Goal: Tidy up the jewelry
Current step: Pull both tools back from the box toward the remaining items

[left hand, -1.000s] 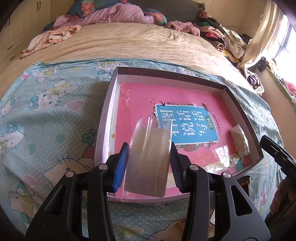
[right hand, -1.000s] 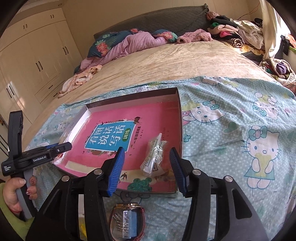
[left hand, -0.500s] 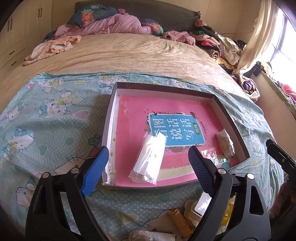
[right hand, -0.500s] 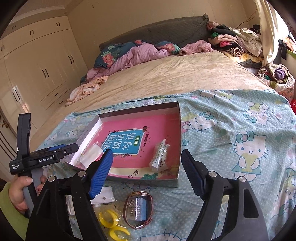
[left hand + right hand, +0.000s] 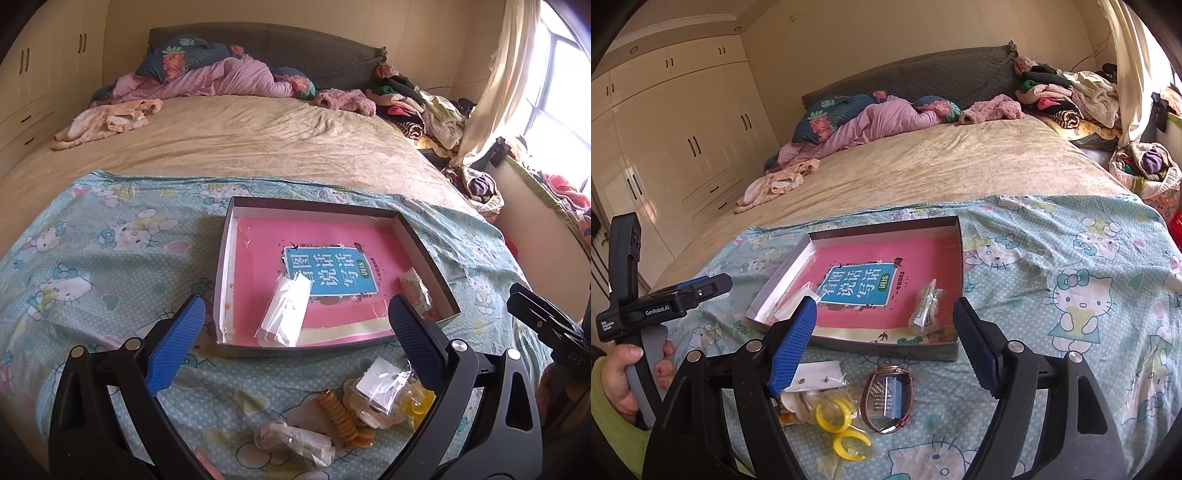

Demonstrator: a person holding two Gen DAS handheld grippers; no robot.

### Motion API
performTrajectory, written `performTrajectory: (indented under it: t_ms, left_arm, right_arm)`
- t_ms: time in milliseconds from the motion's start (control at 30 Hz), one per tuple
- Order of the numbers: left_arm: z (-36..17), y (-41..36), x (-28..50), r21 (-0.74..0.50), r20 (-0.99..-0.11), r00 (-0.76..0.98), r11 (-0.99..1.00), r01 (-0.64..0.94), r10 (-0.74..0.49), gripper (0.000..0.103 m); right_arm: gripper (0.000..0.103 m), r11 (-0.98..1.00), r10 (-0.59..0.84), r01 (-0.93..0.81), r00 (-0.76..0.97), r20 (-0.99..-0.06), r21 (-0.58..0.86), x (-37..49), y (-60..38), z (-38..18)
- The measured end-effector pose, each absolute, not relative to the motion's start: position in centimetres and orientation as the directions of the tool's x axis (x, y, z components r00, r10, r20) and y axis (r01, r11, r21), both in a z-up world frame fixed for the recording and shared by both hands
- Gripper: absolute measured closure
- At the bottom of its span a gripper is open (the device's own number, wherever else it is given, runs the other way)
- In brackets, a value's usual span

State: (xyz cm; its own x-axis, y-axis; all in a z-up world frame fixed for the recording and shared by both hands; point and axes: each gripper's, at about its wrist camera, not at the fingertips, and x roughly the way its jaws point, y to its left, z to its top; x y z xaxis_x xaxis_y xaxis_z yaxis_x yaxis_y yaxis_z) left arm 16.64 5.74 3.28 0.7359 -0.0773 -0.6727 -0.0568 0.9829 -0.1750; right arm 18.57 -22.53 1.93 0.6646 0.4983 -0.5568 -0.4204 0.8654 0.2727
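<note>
A shallow grey box (image 5: 424, 251) (image 5: 955, 347) lined with a pink book cover lies on the Hello Kitty sheet. A clear flat bag (image 5: 286, 314) lies at its near left, and a bag of pale beads (image 5: 413, 290) (image 5: 925, 308) at its right. My left gripper (image 5: 295, 347) is open and empty, held above the box's near edge. My right gripper (image 5: 884, 347) is open and empty. Below it lie a packed bracelet (image 5: 888, 400), yellow earrings (image 5: 838, 419) and an earring card (image 5: 816, 374). These also show in the left wrist view, with an orange bead string (image 5: 340, 413) and a wrapped bag (image 5: 295, 443).
The Hello Kitty sheet (image 5: 92, 266) covers the near part of a beige bed (image 5: 240, 136). Pillows and a purple quilt (image 5: 207, 79) lie at the head. Piled clothes (image 5: 424, 110) lie along the right by the window. Wardrobes (image 5: 665, 147) stand on the left.
My left gripper opened and let the clear flat bag drop into the box. Both grippers then opened wide and pulled back and up, which brought the loose jewelry into view.
</note>
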Motion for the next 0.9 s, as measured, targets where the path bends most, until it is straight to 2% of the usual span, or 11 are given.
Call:
performTrajectory:
  t_ms: [467,900]
  left_arm:
    - [3.0,6.2,12.8,-0.187,-0.662,0.746,0.98,-0.068,-0.074,0.01]
    - [1.2,5.9,10.2,-0.175,-0.69,0.72,0.982,-0.071,-0.071,0.01]
  right_arm:
    - [0.028,0.858,0.505,-0.447,0.649,-0.569,0.251,15.6,-22.2,2.2]
    - [0.028,0.849,0.511,-0.471,0.61,-0.606,0.241,13.5,-21.5,1.0]
